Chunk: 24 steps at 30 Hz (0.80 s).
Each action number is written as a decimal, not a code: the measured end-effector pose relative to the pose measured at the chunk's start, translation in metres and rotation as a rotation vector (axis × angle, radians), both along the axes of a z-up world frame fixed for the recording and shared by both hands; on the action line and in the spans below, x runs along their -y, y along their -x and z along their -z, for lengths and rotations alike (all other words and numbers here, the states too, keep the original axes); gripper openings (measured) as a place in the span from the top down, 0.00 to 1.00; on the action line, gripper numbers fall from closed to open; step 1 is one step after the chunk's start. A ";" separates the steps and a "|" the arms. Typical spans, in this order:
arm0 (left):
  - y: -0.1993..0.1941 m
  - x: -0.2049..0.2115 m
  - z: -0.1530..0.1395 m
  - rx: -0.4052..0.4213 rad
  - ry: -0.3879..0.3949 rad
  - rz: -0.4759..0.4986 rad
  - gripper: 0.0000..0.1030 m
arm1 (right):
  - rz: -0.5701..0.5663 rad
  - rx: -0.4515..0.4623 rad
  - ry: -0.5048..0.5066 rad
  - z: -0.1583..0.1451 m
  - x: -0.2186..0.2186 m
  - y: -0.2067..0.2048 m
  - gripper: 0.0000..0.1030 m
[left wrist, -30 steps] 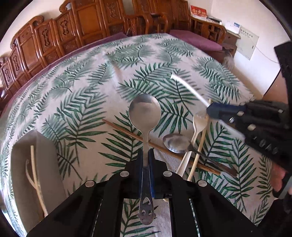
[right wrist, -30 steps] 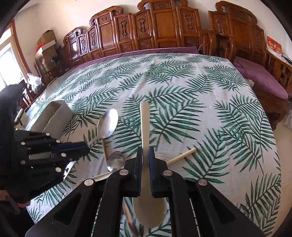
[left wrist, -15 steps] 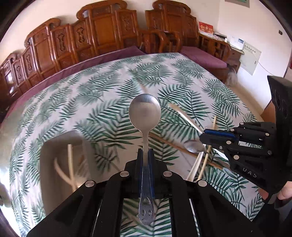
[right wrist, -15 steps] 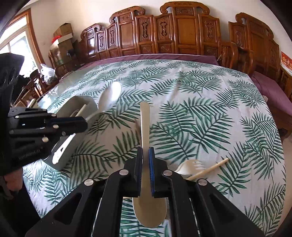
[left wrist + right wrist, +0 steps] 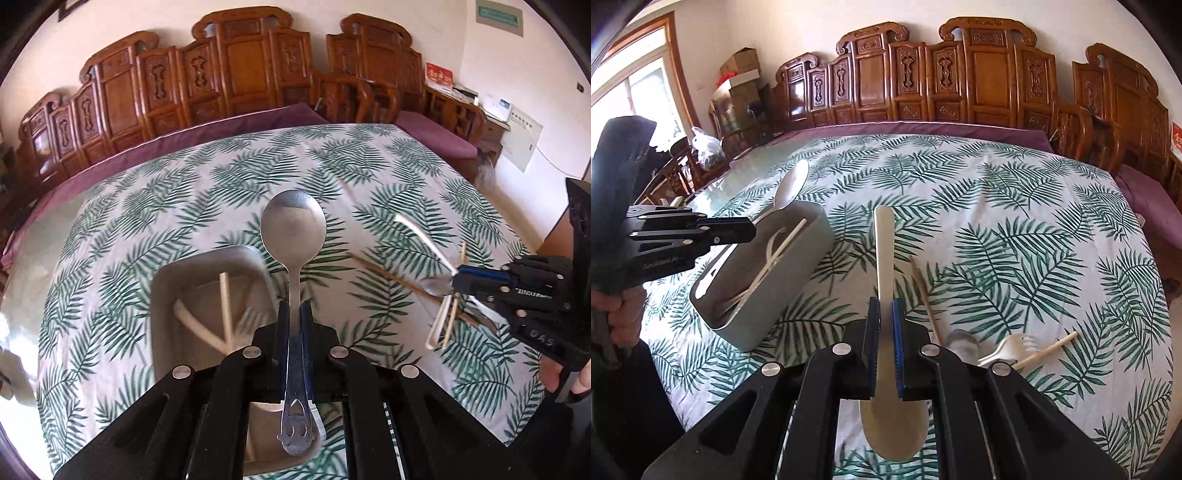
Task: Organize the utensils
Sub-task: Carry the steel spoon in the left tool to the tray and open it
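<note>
My left gripper (image 5: 294, 310) clamped on metal spoon (image 5: 293, 236), above grey utensil box (image 5: 162, 295). My right gripper (image 5: 884, 310) clamped on cream spoon (image 5: 884, 243), handle forward.

Utensil tally, loose and binned.
Two metal spoons, one held (image 5: 293, 229) and one lying (image 5: 960, 341); one cream spoon (image 5: 884, 258); one fork (image 5: 1015, 345); two loose chopsticks, dark (image 5: 923, 291) and pale (image 5: 1047, 352); one bin (image 5: 798, 280) with at least two pale pieces (image 5: 225, 310).
</note>
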State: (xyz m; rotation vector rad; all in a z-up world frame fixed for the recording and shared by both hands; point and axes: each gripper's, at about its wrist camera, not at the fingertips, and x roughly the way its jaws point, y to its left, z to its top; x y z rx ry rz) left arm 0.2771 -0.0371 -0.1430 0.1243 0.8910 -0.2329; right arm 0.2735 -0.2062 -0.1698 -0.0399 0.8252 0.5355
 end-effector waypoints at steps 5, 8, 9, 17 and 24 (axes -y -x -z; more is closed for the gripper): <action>-0.001 -0.023 0.009 -0.010 0.006 -0.036 0.95 | -0.015 0.006 0.011 -0.001 -0.011 0.004 0.92; -0.002 -0.037 0.019 -0.022 0.005 -0.062 0.95 | -0.021 0.005 0.016 -0.001 -0.016 0.005 0.92; -0.003 -0.040 0.022 -0.027 0.005 -0.068 0.95 | -0.023 0.004 0.018 0.000 -0.018 0.005 0.92; -0.008 -0.056 0.045 -0.072 0.007 -0.103 0.95 | -0.032 0.000 0.029 0.003 -0.029 0.006 0.92; -0.012 -0.061 0.063 -0.118 -0.018 -0.125 0.95 | -0.021 0.002 0.026 0.001 -0.031 0.008 0.92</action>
